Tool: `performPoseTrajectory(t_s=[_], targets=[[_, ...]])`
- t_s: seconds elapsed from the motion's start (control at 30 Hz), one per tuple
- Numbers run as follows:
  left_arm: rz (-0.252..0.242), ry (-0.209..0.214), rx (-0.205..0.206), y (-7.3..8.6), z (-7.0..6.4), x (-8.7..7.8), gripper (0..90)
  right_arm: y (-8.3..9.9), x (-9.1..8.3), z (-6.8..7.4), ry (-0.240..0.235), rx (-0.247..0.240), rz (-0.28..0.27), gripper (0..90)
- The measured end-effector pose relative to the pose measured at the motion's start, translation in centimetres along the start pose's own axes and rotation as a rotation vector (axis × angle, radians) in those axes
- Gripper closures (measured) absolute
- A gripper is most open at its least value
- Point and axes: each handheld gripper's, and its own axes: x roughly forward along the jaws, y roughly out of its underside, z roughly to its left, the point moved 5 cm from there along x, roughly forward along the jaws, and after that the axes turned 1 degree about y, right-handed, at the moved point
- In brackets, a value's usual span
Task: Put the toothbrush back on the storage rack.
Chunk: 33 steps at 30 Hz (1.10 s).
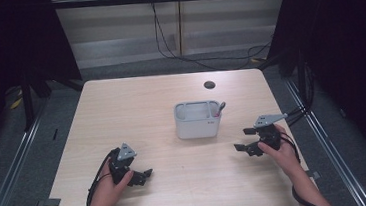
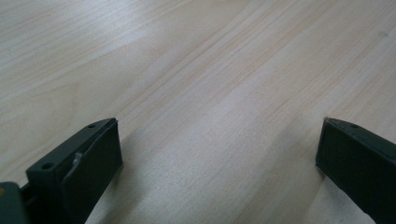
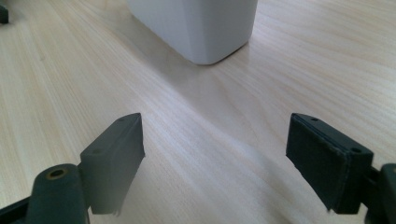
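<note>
Bare table (image 1: 160,100) all round, grey bin (image 1: 197,124) mid-table between both grippers, small hole (image 1: 209,84) behind it

Light wood table (image 1: 121,108) w/ dark round hole (image 1: 209,84) nr far edge; cables (image 1: 176,53) on floor behind.

White bin (image 1: 197,122) between both tongs

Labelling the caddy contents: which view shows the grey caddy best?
High view: the whole caddy shows from above, open top and a tool handle leaning at its right end. The right gripper view gives just its lower corner, close up. The left gripper view looks at bare table.
</note>
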Motion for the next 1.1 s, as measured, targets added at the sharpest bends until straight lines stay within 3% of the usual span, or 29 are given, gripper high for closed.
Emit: performPoseTrajectory(t_s=[0.73,1.1], targets=[[-0.001,0.0,-0.001,0.0,0.0,0.0,0.0,1.3,1.2,0.4,0.023,-0.098,0.137,18.9],[-0.004,0.0,-0.007,0.0,0.0,0.0,0.0,1.5,1.3,0.6,0.014,-0.119,0.146,19.6]])
